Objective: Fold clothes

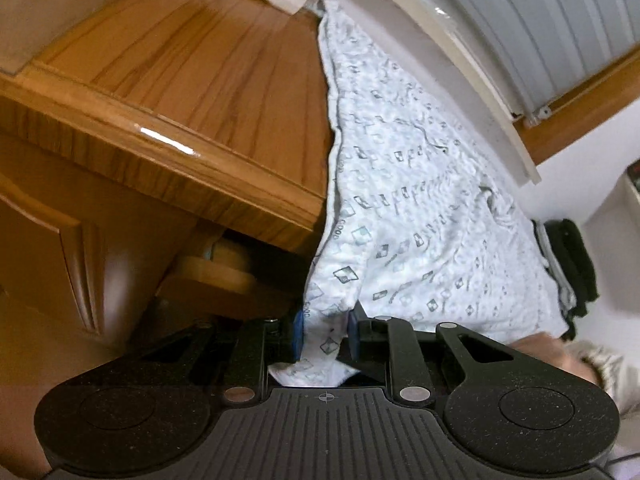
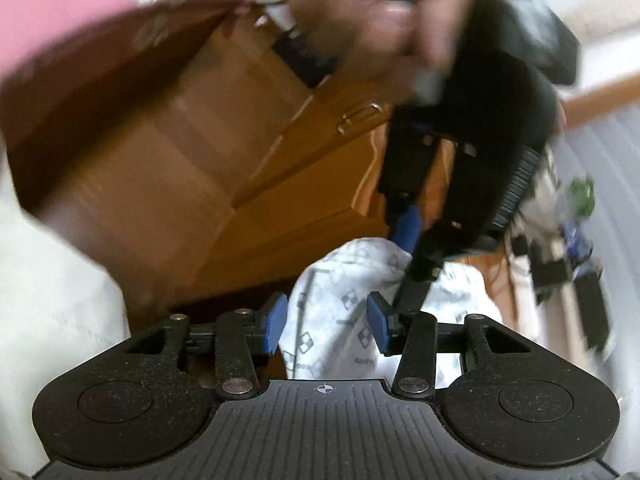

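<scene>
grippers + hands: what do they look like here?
Both grippers, left and right, are matte black: ribbed centre plate with a crosshair mark, round discs at each side, silver rivets on the linkages, blue finger pads. A beige cuff shows at one wrist. No cables visible.

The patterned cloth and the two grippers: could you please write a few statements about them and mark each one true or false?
1. The left gripper has the cloth between its jaws. True.
2. The cloth is plain red. False: it is white with small grey patterns.
3. The right gripper has its jaws pressed fully together. False: they stand apart with cloth between them.
4. Wooden furniture is beside the cloth. True.
</scene>
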`<move>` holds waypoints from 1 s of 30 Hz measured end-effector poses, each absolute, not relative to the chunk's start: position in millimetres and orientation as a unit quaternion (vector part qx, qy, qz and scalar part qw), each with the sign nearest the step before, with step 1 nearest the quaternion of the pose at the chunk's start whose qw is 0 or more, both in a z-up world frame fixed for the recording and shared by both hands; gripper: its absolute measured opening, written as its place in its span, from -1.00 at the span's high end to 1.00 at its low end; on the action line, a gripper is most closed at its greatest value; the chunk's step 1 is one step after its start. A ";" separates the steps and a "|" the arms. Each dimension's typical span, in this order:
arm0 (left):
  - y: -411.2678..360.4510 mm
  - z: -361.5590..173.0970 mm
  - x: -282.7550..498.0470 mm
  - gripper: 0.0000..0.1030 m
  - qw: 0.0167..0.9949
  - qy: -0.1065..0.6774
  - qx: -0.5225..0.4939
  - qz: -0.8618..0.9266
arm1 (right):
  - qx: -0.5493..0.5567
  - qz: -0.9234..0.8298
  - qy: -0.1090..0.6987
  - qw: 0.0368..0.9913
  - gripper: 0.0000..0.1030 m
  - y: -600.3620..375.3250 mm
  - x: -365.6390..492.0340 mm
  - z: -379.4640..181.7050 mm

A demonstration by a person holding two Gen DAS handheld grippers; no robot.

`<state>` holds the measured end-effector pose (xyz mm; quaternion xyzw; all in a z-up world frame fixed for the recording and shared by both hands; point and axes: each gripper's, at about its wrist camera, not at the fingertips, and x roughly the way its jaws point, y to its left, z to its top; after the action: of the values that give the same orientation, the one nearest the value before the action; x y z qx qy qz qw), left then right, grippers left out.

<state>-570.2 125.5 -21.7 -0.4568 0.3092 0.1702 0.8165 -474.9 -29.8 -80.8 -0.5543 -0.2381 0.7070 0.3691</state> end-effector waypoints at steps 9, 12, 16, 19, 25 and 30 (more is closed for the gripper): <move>131.2 -17.2 -566.2 0.56 0.802 0.320 -0.478 0.162 | -0.578 0.650 -0.318 0.377 0.94 -27.9 -477.1 -106.6; 131.3 -19.0 -567.2 0.56 0.801 0.315 -0.482 0.162 | -0.557 0.681 -0.268 0.392 0.95 -20.1 -467.9 -85.8; 131.6 -14.6 -570.4 0.56 0.805 0.306 -0.481 0.163 | -0.529 0.713 -0.225 0.401 0.96 -18.9 -457.4 -58.6; 132.0 -9.9 -573.1 0.55 0.809 0.299 -0.478 0.165 | -0.508 0.734 -0.207 0.399 0.96 -23.3 -453.9 -44.2; 130.5 9.9 -581.7 0.32 0.830 0.273 -0.452 0.180 | -0.440 0.771 -0.184 0.423 0.96 -32.7 -434.7 7.8; 127.6 37.0 -592.6 -0.15 0.859 0.237 -0.405 0.207 | -0.390 0.788 -0.158 0.449 0.96 -26.7 -402.5 60.6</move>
<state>-592.6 127.6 37.0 -0.4049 0.2366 0.2073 0.8585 -402.5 -26.7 60.6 -0.3903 -0.1580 0.7878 0.4495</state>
